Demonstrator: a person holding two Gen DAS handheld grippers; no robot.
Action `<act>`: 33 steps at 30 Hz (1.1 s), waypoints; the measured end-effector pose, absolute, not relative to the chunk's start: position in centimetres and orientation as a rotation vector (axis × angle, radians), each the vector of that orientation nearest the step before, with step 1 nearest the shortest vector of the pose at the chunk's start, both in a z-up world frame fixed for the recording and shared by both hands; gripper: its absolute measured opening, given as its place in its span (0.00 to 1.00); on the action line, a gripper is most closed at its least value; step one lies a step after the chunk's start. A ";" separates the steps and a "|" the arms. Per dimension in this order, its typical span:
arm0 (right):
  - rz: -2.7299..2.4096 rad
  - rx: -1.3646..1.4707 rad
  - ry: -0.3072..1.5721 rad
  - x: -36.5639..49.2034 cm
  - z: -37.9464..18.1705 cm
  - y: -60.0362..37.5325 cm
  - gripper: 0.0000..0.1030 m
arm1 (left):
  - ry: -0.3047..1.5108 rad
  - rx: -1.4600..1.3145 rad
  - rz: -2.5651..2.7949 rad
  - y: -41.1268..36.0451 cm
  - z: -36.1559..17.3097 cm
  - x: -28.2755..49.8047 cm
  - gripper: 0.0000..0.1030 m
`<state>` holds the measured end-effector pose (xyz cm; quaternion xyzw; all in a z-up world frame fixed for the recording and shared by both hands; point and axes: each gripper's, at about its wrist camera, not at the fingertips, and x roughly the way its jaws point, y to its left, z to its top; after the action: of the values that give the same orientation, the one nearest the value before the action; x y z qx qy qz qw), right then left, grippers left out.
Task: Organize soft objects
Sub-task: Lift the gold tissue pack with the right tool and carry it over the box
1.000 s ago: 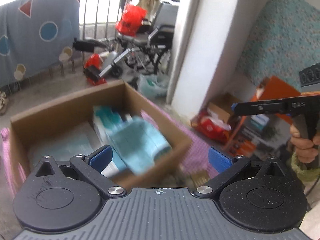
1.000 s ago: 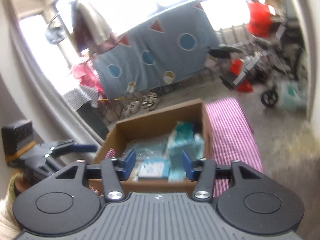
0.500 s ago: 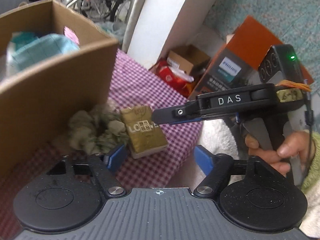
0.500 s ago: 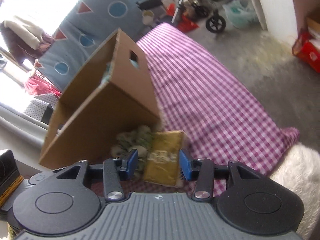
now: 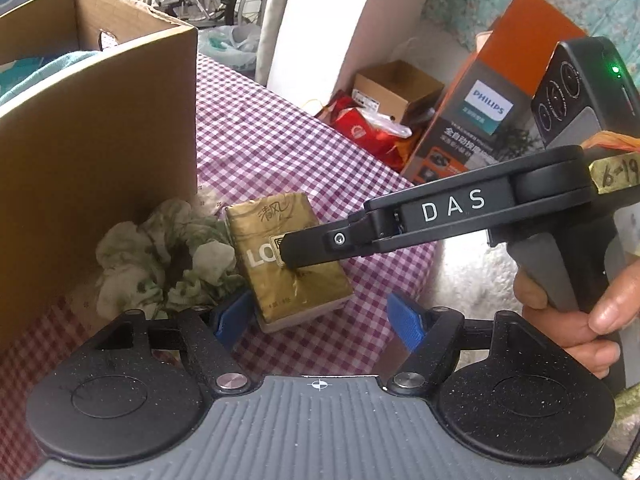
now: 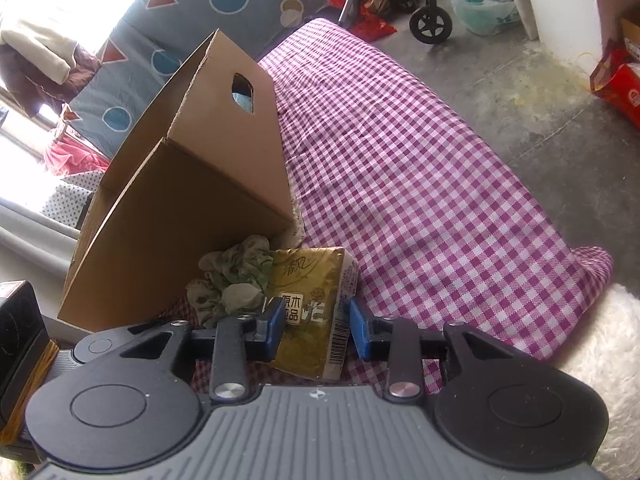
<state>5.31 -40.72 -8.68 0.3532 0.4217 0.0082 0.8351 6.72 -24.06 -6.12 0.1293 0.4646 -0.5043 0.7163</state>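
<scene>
The right tongs [image 6: 316,330] have just been closing around the gold foil-wrapped soft tissue pack [image 6: 310,312], and their blue pads sit against its two long sides near one end, so I read this as a grip forming on the pack. The left tongs [image 5: 318,320] hang spread and empty just above the same pack, holding nothing. The pack lies flat on the purple-and-white checked cloth [image 6: 420,168] that covers the counter, touching the crumpled green-and-white patterned rag [image 6: 232,280], which rests against the foot of the open brown cardboard box [image 6: 180,208]. The likely trouble: a hold so near the end could let the squashy pack droop, twist or slide out on lifting. The slick wrapper adds to that. The left pad may also snag the rag and drag it along, and the two tools are close enough to knock together.
</scene>
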 end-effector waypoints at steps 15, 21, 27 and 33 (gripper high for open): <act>-0.053 0.673 0.754 0.6 -0.9 -39.5 0.36 | 0.929 0.258 -1.217 -23.0 -2.0 4.1 0.73; 0.034 0.511 0.650 3.0 5.6 -36.0 0.36 | 0.766 0.232 -1.208 -19.9 2.9 3.6 0.73; 0.239 0.339 0.645 11.0 9.7 -31.6 0.36 | 0.672 0.154 -1.077 -15.4 7.6 6.7 0.73; 0.477 0.247 0.844 21.7 9.0 -28.3 0.36 | 0.721 0.023 -0.888 -11.3 8.3 11.9 0.72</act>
<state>21.69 -28.28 8.98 0.1182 0.4046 0.2286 0.8775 11.92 -11.26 8.31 0.0108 0.3410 -0.4203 0.8408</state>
